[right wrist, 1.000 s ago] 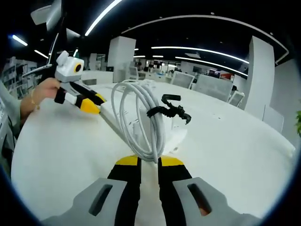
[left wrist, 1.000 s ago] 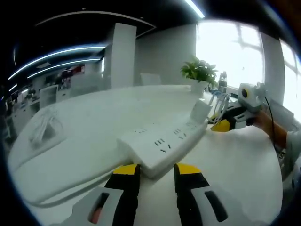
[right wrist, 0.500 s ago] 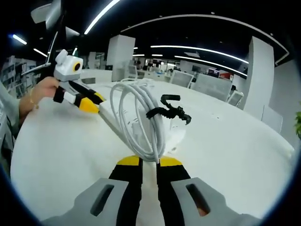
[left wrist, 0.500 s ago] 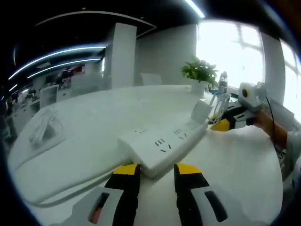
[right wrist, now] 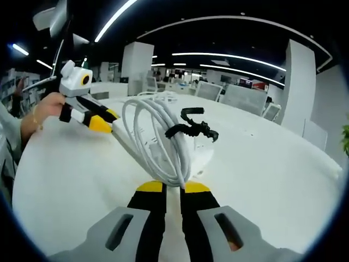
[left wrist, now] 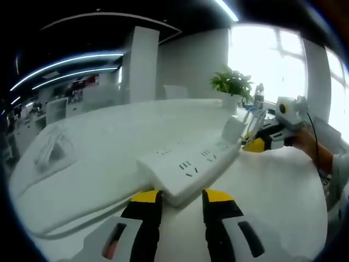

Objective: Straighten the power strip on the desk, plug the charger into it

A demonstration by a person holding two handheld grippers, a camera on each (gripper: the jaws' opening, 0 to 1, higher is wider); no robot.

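Room: open office behind a white desk (left wrist: 98,136); we see ceiling light strips, a white pillar and a bright window at the upper right of the left gripper view.
Power strip: white power strip (left wrist: 188,166) lies on the desk at centre frame, its near end between our left jaws; in the right gripper view most of it sits behind the cable.
Left gripper (left wrist: 182,200): jaws part-open, straddling the strip's near end; we cannot tell whether the pads touch it.
Right gripper (right wrist: 173,188): jaws nearly closed on the bottom of the coiled white cable (right wrist: 158,139).
Cable tie: black twist tie (right wrist: 191,128) wraps the coil, ends sticking out.
Charger: a white block (left wrist: 232,129) stands at the strip's far end; we cannot make out whether it is plugged in.
Plant: potted plant (left wrist: 232,84) on the desk, upper right.
Bundle: a blurred white bundle (left wrist: 50,148) lies at the left edge.
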